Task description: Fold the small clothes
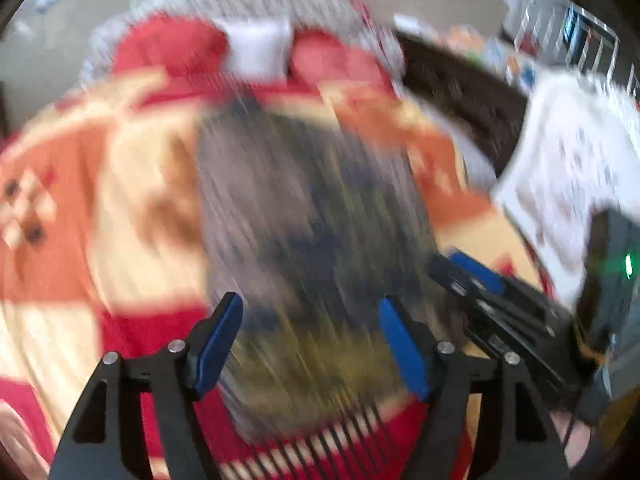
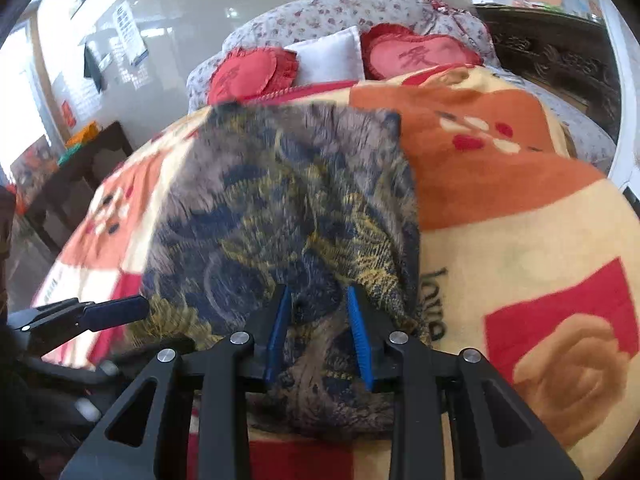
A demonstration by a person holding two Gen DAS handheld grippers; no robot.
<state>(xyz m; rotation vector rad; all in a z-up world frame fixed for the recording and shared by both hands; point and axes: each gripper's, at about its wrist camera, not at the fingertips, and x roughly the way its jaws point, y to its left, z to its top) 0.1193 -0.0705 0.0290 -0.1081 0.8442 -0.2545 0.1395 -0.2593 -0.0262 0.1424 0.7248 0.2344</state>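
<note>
A small grey garment with a blue and yellow pattern [image 2: 280,208] lies on a blanket on a bed. My right gripper [image 2: 320,328] stands at its near edge with a bunched fold of the cloth between the blue pads; the jaws are narrowed on it. The left wrist view is blurred by motion. There the garment [image 1: 312,232] lies ahead of my left gripper [image 1: 312,340], whose jaws are wide apart and hold nothing. The left gripper [image 2: 116,312] shows at the left of the right wrist view, and the right gripper [image 1: 476,276] at the right of the left wrist view.
The blanket [image 2: 500,184] is orange, cream and red. Two red heart cushions [image 2: 416,56] and a white pillow [image 2: 332,56] lie at the bed's head. A dark carved headboard [image 2: 560,60] stands at the right, a dark bench [image 2: 76,184] at the left.
</note>
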